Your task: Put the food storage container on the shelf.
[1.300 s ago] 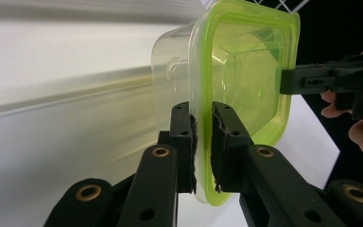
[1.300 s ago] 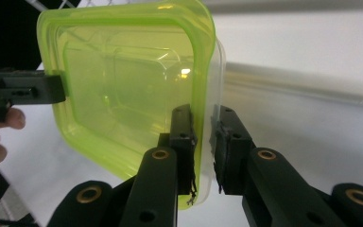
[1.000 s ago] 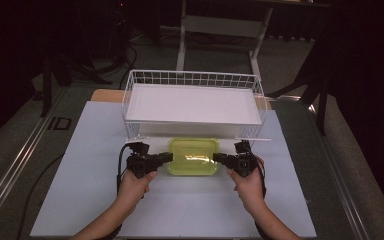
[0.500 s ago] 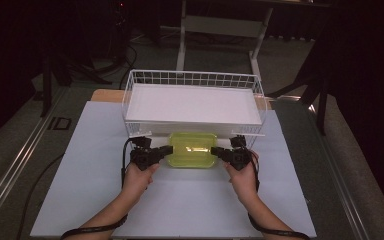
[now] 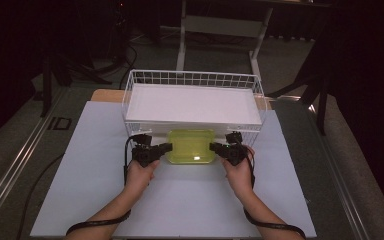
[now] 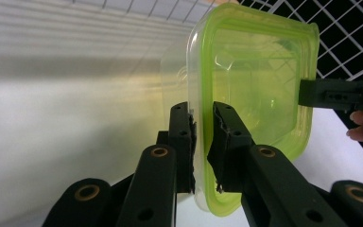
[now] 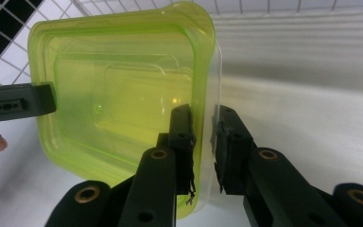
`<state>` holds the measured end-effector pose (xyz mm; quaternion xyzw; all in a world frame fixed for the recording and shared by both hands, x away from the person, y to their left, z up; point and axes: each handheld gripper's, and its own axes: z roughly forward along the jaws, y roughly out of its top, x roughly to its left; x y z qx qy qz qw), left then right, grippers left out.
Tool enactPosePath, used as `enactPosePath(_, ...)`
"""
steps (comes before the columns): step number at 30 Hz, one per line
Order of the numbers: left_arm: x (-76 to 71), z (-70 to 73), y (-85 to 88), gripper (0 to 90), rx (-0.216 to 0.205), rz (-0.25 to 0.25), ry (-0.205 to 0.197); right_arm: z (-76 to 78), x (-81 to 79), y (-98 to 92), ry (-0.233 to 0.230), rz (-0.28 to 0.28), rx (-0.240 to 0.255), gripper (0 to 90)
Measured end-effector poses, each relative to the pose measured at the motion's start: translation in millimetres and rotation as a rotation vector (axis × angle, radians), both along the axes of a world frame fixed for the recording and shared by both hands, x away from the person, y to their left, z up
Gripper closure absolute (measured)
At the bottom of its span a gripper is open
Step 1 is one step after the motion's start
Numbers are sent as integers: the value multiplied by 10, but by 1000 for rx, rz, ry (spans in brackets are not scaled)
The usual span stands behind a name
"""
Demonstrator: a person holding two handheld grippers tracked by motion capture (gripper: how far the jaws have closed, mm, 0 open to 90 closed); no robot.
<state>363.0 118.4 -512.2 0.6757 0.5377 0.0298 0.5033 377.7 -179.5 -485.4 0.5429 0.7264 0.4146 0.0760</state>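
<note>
Two sets of tongs, one lime-green plastic container (image 5: 191,146): I have it pinched by opposite rims, my left tongs (image 5: 166,147) clenched on its left edge and my right tongs (image 5: 214,146) clenched on its right edge. From the left gripper view the container (image 6: 253,80) stands on edge between my black jaws, the thin rim caught between the pads, with the other tongs (image 6: 312,93) biting the far side; the right gripper view mirrors that on the same tub (image 7: 123,90). It sits just in front of the white wire basket (image 5: 192,80), close against the near wall, over the white sheet covering the desk (image 5: 95,150). The basket holds a flat white board (image 5: 192,104) and nothing else that I can make out. My judgement is that the tub is headed into the basket, so both hands should rise together and keep it level, clearing the wire wall before going forward. The rim is thin and flexible, so squeezing unevenly or pulling the hands apart could let one side slip; steady pressure seems the safest way
</note>
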Motion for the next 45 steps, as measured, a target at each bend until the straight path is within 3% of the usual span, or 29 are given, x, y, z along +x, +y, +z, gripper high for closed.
enactPosePath(3,38,-4,-15,785,5,-4,-27,-20,0,1,-38,-11,-14,767)
enactPosePath(6,63,-27,-55,732,42,-15,-62,-30,-24,37,-68,-30,-46,745)
enactPosePath(11,104,-86,-90,648,75,14,-92,-108,-8,53,-105,-73,-77,715)
enactPosePath(16,161,-127,-62,625,50,13,-94,-122,-16,103,-143,-78,-120,690)
enactPosePath(21,154,-66,-53,469,55,15,-132,-99,-38,135,-165,-57,-130,630)
enactPosePath(23,116,-46,-40,384,38,10,-149,-77,-64,146,-197,-29,-148,601)
enactPosePath(24,98,-45,-23,363,41,-23,-170,-64,-78,152,-212,-13,-160,596)
enactPosePath(26,67,-40,-21,279,34,-36,-179,-50,-99,158,-223,-6,-168,582)
enactPosePath(27,40,-36,-1,279,41,-57,-202,-36,-120,163,-233,0,-168,561)
enactPosePath(30,-67,2,55,204,27,-49,-238,48,-231,193,-266,29,-167,561)
enactPosePath(33,-122,23,74,153,21,-65,-247,110,-325,219,-261,56,-136,585)
enactPosePath(34,-168,41,82,151,21,-92,-255,131,-366,231,-262,69,-126,583)
enactPosePath(36,-267,84,71,137,50,-120,-234,146,-399,242,-266,81,-121,591)
enactPosePath(39,-380,119,64,19,79,-152,-233,174,-487,267,-272,109,-101,625)
enactPosePath(45,-643,152,105,19,90,-192,-253,133,-592,313,-244,131,-93,746)
